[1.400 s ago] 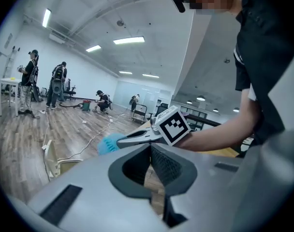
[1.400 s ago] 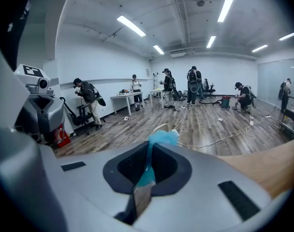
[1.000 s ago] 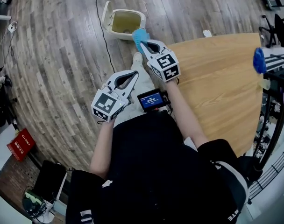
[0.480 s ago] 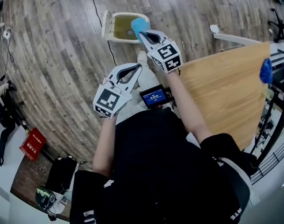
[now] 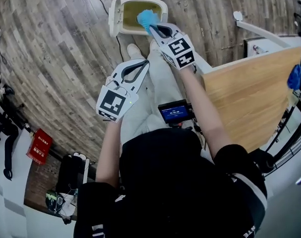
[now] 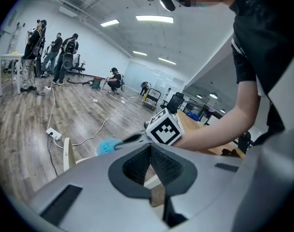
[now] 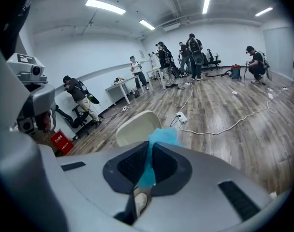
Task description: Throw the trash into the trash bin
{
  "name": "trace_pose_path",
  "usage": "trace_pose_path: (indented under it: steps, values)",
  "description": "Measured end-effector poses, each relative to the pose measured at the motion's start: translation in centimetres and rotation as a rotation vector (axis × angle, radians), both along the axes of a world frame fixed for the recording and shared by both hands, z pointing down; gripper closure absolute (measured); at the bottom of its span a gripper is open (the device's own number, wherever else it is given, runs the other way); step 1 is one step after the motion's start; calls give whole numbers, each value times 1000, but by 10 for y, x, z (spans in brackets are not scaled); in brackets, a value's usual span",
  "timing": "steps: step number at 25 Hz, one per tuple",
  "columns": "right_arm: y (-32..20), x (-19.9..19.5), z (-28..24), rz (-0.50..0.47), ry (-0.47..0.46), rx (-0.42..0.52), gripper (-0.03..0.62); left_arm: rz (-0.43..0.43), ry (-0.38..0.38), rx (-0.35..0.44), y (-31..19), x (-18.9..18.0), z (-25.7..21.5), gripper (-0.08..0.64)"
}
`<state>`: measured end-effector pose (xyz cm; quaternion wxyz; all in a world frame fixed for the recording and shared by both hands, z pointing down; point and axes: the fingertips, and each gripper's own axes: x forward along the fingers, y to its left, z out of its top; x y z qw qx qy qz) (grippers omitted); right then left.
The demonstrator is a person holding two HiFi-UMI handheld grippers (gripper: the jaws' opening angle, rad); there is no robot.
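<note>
- Right gripper (image 5: 154, 29): jaws clamped on the blue trash (image 5: 147, 18), which is held over the near rim of the open trash bin (image 5: 140, 0).
- Left gripper (image 5: 143, 66): jaws together, nothing between them, over the wooden floor (image 5: 66, 43), near the bin.

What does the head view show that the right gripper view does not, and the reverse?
Only the head view: the wooden table, a lit screen, the trash bin's inside. Only the right gripper view: people standing far off, a power strip on the floor. Both: the right gripper, fingers shut on the blue trash, and the bin's lid.
</note>
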<state>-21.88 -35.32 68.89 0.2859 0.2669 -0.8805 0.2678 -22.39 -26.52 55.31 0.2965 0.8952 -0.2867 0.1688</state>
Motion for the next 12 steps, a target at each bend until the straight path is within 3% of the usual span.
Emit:
trace_pose_path:
  steps: [4, 7, 10, 12]
  values:
    - [-2, -6, 55, 12, -8, -17, 594, -59, 8, -40, -22, -11, 44, 552]
    - [-1, -4, 97, 73, -24, -35, 594, -65, 21, -48, -24, -8, 65, 552]
    - [-4, -3, 125, 140, -50, -15, 582, -59, 42, -120, -12, -2, 86, 552]
    - [-13, 0, 138, 183, -79, 11, 439, -34, 41, -132, -7, 0, 102, 552]
